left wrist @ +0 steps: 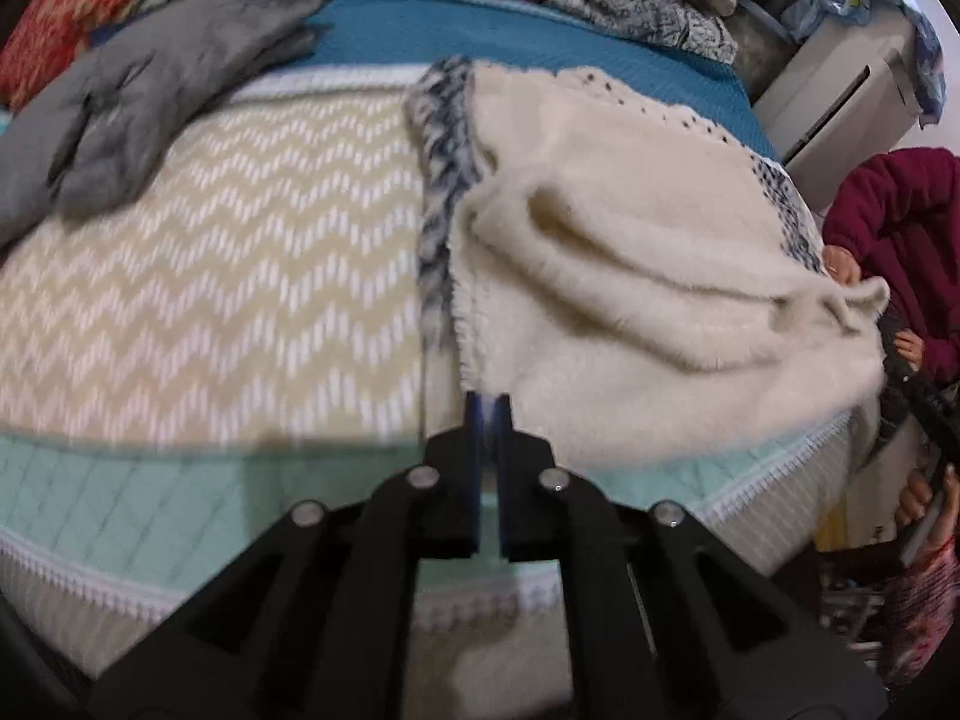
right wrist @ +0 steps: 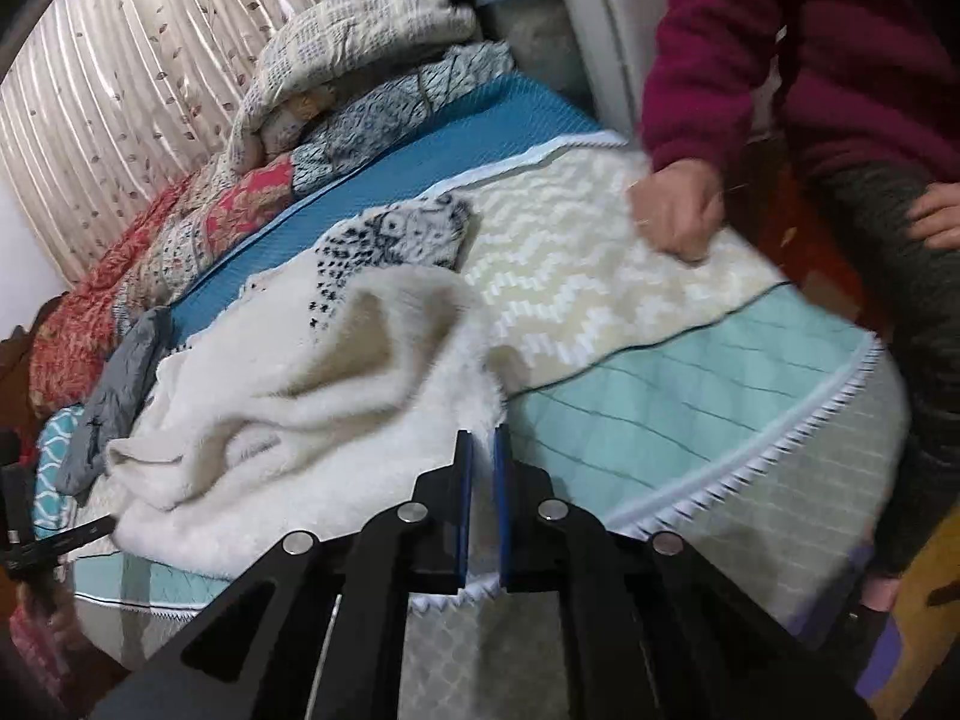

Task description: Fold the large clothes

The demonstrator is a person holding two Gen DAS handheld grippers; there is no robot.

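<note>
A cream fleecy sweater (left wrist: 630,276) with a dark speckled knit pattern lies rumpled on the bed; the right wrist view shows it (right wrist: 288,408) spread toward the near edge. My left gripper (left wrist: 489,399) is shut, its blue pads pinching the sweater's near corner beside the speckled hem (left wrist: 438,192). My right gripper (right wrist: 483,438) is shut on the sweater's fuzzy near edge, with white fleece between the pads. The right gripper's black body (left wrist: 912,384) shows at the sweater's far side in the left wrist view.
The bed carries a beige zigzag blanket (left wrist: 210,276) over a mint quilted cover (left wrist: 150,498). A grey garment (left wrist: 150,96) lies at the back left. A person in a maroon top (right wrist: 780,60) rests a hand (right wrist: 678,216) on the blanket. Quilts (right wrist: 360,60) are piled behind.
</note>
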